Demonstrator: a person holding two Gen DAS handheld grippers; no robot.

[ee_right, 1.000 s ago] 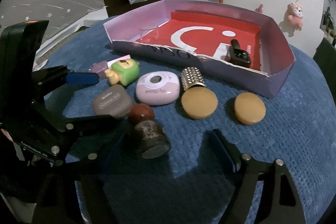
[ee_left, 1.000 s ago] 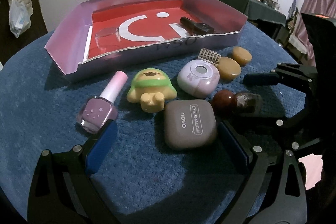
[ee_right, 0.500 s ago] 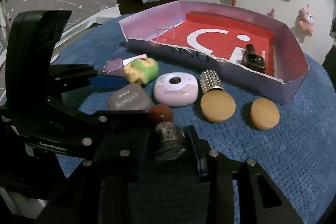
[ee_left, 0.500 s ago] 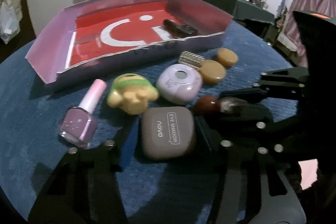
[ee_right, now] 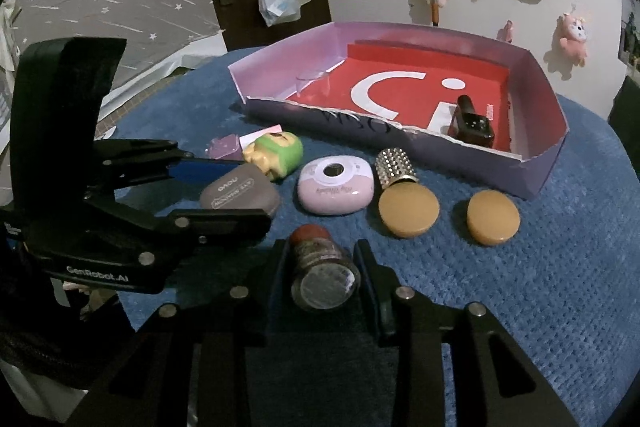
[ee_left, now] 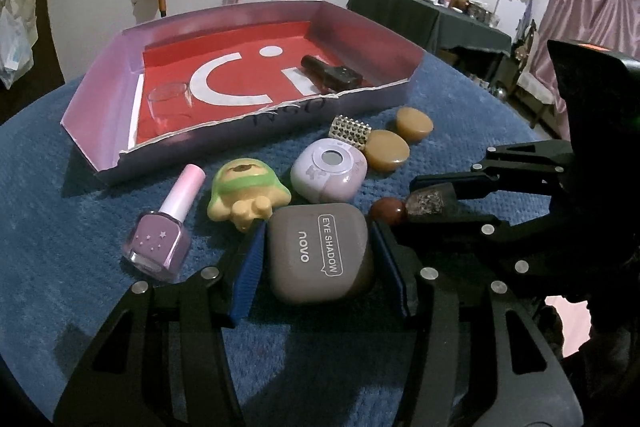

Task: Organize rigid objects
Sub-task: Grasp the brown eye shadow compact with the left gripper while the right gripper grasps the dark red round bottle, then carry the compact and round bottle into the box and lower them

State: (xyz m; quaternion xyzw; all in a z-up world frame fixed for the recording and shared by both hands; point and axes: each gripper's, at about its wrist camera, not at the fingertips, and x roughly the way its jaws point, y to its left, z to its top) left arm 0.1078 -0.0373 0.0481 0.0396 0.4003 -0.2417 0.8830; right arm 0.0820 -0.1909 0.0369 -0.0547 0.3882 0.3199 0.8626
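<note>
My left gripper (ee_left: pixel 318 259) is shut on the grey-brown eye shadow case (ee_left: pixel 320 253), which rests on the blue cloth. My right gripper (ee_right: pixel 322 277) is shut on a small glitter jar with a red-brown cap (ee_right: pixel 320 273); the jar also shows in the left wrist view (ee_left: pixel 416 205). The purple-walled box with a red floor (ee_left: pixel 248 131) stands behind, holding a dark bottle (ee_left: pixel 332 75) and a clear cup (ee_left: pixel 170 103). The eye shadow case shows in the right wrist view (ee_right: pixel 240 193) between the left gripper's fingers.
On the cloth lie a purple nail polish bottle (ee_left: pixel 164 227), a green-yellow toy (ee_left: pixel 246 193), a lilac compact (ee_left: pixel 330 171), a studded gold cylinder (ee_left: pixel 352 131) and two tan round lids (ee_left: pixel 386 151) (ee_left: pixel 414 119). The two grippers sit close side by side.
Both grippers moved forward and closed: the left onto the eye shadow case, the right onto the glitter jar. The other objects stayed put.
</note>
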